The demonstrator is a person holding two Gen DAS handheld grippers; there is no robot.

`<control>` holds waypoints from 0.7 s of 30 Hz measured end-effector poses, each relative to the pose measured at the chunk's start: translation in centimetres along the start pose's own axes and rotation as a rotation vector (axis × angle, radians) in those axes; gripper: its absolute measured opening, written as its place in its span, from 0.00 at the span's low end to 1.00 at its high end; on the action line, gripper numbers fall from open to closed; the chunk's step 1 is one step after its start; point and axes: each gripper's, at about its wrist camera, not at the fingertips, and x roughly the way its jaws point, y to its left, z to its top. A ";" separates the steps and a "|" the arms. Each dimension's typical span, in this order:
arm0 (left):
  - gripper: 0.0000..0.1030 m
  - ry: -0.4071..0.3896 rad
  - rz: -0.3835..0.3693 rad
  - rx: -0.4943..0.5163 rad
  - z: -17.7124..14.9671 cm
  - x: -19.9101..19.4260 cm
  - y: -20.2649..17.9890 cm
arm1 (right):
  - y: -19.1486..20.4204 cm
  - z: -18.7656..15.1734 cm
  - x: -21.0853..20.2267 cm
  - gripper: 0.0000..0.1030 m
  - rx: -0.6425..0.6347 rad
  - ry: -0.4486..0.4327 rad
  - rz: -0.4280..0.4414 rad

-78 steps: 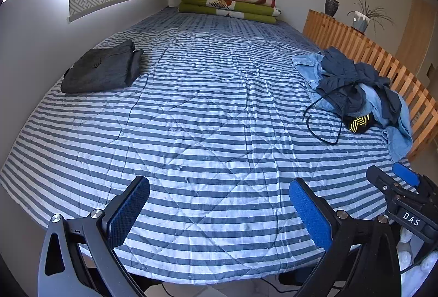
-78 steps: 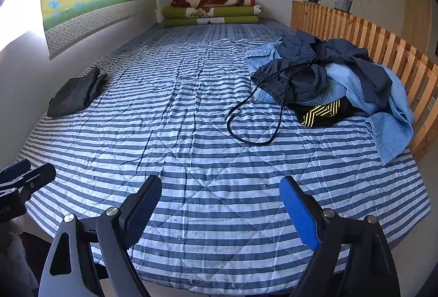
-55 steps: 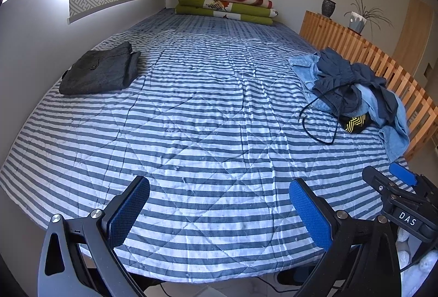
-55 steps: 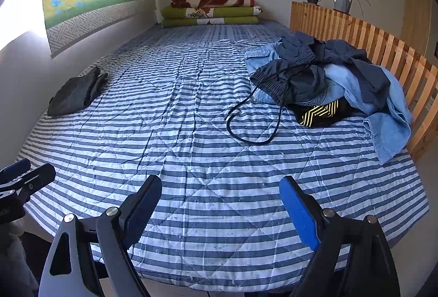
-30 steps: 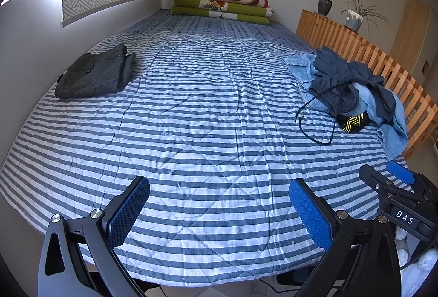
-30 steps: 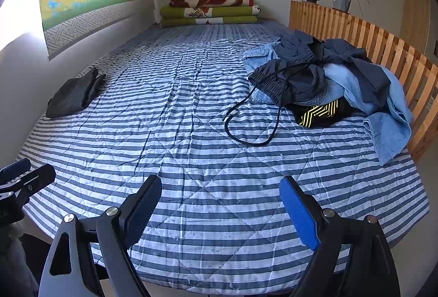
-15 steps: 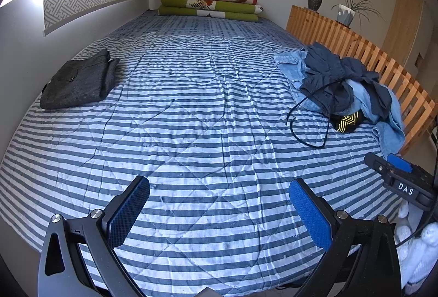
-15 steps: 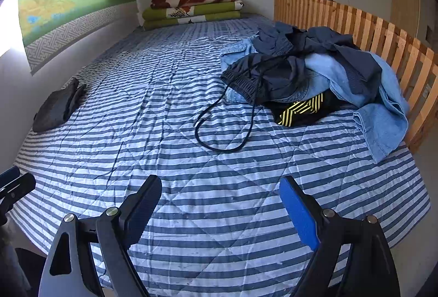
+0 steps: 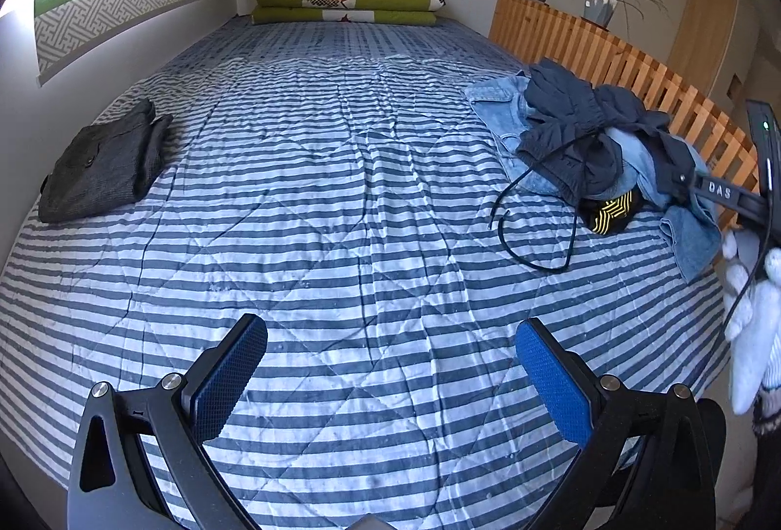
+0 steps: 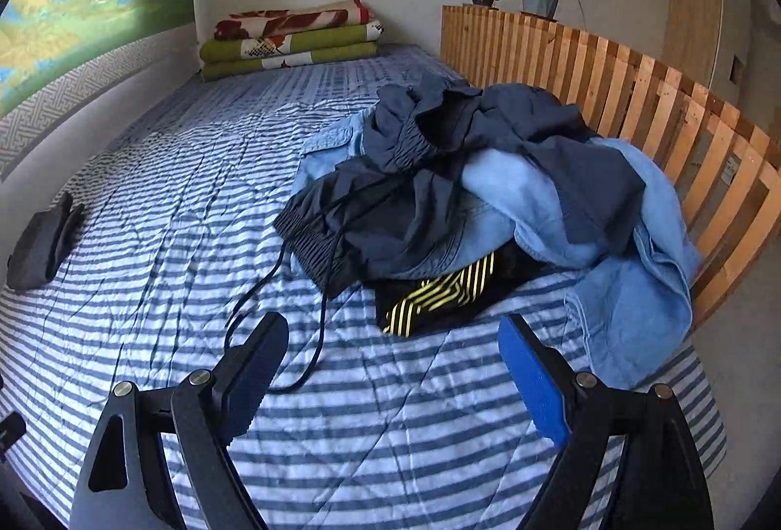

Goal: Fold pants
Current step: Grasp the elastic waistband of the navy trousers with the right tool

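Left gripper (image 9: 390,376): jaws wide apart, nothing between them, poised over bare striped bedspread (image 9: 341,198) at the near edge; right gripper (image 10: 390,369): jaws likewise spread, empty, aimed at the clothes heap.

Unfolded heap (image 10: 478,198) at 1 o'clock in the right wrist view, at 2 o'clock in the left, lying against the slatted wooden rail (image 10: 634,91); navy pants (image 10: 390,213) uppermost, elastic waistband nearest, black drawcord (image 10: 293,315) trailing loose toward 7 o'clock onto the bedspread; pale denim (image 10: 634,286) and a black garment with yellow stripes (image 10: 439,295) beneath.

Folded dark grey pants (image 9: 102,161) at 10 o'clock, well apart from the heap; judged already finished.

Step in hand, judged: reach for the next pair; no fold begun.

Next move, judged: right gripper down onto the navy waistband, clear of the cord; lifted free of the denim, then spread flat on the open bedspread at 12 o'clock.
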 end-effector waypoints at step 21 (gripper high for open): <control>1.00 0.033 0.070 -0.042 2.3 4.0 4.2 | 0.3 14.8 18.3 0.09 -0.035 0.173 -0.123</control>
